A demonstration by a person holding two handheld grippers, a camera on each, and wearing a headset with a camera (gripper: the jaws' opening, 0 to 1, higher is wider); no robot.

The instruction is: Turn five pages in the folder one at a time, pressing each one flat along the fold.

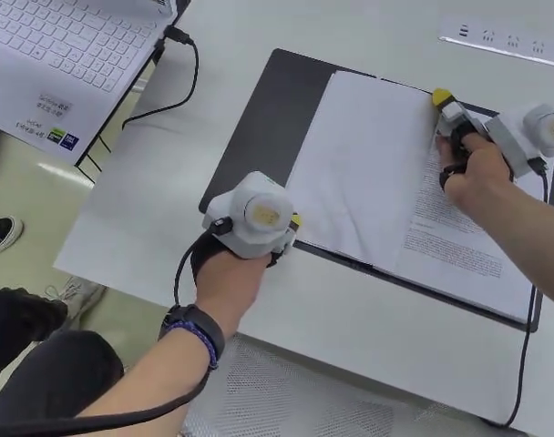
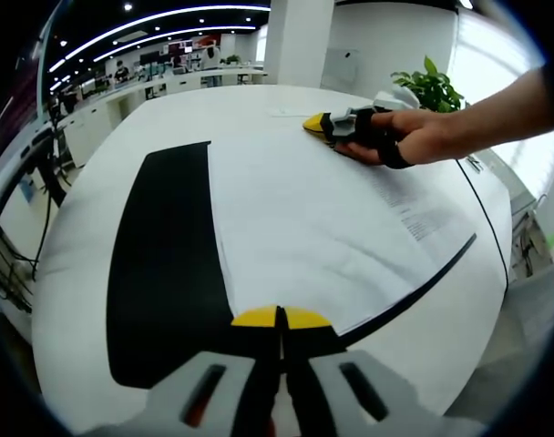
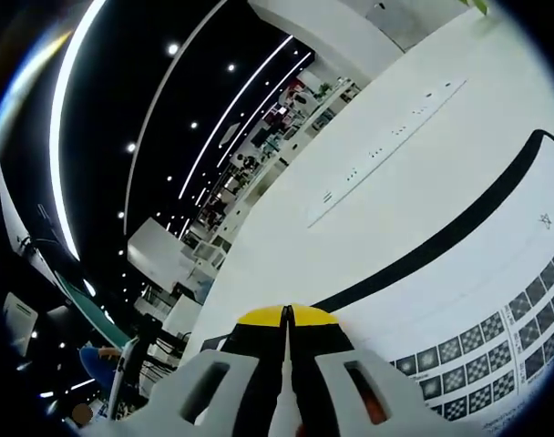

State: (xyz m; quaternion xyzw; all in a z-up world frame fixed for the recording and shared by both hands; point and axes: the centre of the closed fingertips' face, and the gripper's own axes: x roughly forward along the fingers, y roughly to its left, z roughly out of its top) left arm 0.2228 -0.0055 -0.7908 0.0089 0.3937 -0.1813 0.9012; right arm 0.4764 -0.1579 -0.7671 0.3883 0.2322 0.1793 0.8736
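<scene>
Left gripper: closest to me is the white, yellow-tipped left gripper (image 1: 293, 221). Its fingers are shut tight with nothing visible between them, and the tips sit at the near left corner of the turned sheet. My guess is it's pinning that corner so the sheet can't spring back.
Laptop: open white laptop (image 1: 67, 55), far left on the white counter (image 1: 368, 328), with a black cable (image 1: 181, 86) plugged into its side. It's well clear of the work. The stickers on the palm rest are too small to read.
Folder: flat black folder (image 1: 259, 127), lying open mid-counter and angled a bit, probably so both hands can reach it.
Turned page: blank white sheet (image 1: 359, 164), flipped onto the left half. It looks a little wavy towards its near edge, so I'd say the pressing isn't done.
Printed page: white sheet of black text (image 1: 450, 250) on the right half, too small to read. The right gripper view catches rows of little checkered squares on it.
Right gripper: white, yellow-tipped right gripper (image 1: 441, 97). Fingers are closed on nothing and the tips are down at the far end of the fold, which looks like the setup for a swipe along the crease.
Power strip: long white power strip (image 1: 505, 41), far right, with no legible markings.
</scene>
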